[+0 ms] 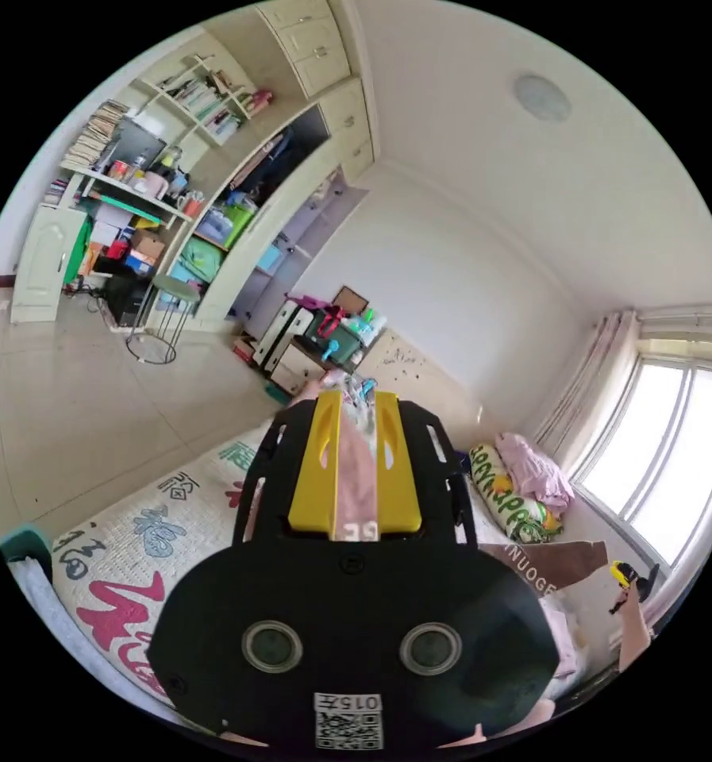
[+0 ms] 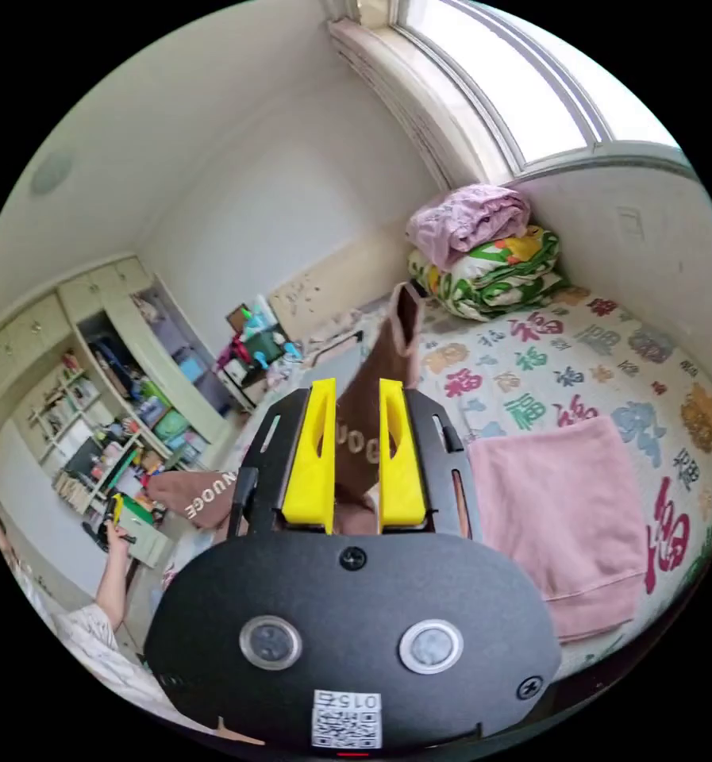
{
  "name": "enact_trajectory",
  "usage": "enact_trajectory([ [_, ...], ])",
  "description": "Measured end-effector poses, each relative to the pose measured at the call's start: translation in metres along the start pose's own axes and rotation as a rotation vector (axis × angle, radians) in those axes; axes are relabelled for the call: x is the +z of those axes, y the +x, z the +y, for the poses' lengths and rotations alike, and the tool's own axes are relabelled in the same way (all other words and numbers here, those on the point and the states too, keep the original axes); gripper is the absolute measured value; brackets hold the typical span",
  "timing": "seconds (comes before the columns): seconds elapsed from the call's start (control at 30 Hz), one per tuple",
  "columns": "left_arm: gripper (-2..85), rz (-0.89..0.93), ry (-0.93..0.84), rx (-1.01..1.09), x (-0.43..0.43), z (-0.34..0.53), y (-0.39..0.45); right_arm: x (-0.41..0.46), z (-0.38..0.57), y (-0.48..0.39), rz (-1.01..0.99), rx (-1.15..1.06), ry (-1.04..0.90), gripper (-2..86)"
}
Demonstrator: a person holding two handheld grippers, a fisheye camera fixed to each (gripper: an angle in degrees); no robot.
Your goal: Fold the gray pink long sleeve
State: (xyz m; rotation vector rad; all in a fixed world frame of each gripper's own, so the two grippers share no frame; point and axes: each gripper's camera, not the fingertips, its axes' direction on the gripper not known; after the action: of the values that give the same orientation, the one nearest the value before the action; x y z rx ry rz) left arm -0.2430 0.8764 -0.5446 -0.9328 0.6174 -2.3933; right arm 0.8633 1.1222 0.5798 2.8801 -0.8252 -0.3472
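Left gripper view: left gripper (image 1: 356, 464) raised above the bed's printed mat (image 1: 125, 548), yellow jaws clenched on a strip of pink cloth (image 1: 354, 468), pinched between them and running out past the tips. Probably an edge or cuff of the gray pink long sleeve, lifted clear of the bed so the garment hangs free and can be straightened before laying down. Far off at the lower right, the right gripper (image 1: 629, 579) held up in a hand, with a brown lettered stretch of fabric (image 1: 558, 565) reaching toward it. Stacked bedding (image 1: 522, 492) by the window; shelves (image 1: 189, 103) and a stool (image 1: 165, 317) across the floor.

Right gripper view: right gripper (image 2: 354, 452) with jaws grasping a brown lettered part of the garment (image 2: 371, 397), which rises past the tips into a narrow sleeve-like end. Held high, likely to keep the shirt stretched between both hands rather than bunched. At the lower left, more of the same brown cloth (image 2: 193, 492) leading to the left gripper (image 2: 113, 516) in the other hand. On the mat (image 2: 610, 341), a folded pink towel-like piece (image 2: 562, 516), lying flat, apart from the held garment. Fold itself judged not yet begun: garment airborne, not spread.
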Motion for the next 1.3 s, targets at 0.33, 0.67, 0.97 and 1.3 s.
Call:
enact_trajectory([
  [0.33,9.8,0.194,-0.617,0.005,-0.044,0.221,-0.069,-0.005,0.240,-0.027,-0.196,-0.024,-0.651,10.9],
  [0.67,13.2,0.182,-0.822,0.050,-0.062,0.227,-0.052,-0.100,0.239,-0.108,-0.156,-0.038,-0.669,13.0],
  [0.97,17.1,0.154,-0.956,0.041,-0.052,0.285,-0.062,-0.104,0.259,-0.142,-0.030,-0.050,-0.842,13.5],
  [1.3,16.1,0.134,-1.062,0.079,-0.019,0.291,-0.060,-0.101,0.253,-0.176,0.072,-0.102,-0.913,12.5],
])
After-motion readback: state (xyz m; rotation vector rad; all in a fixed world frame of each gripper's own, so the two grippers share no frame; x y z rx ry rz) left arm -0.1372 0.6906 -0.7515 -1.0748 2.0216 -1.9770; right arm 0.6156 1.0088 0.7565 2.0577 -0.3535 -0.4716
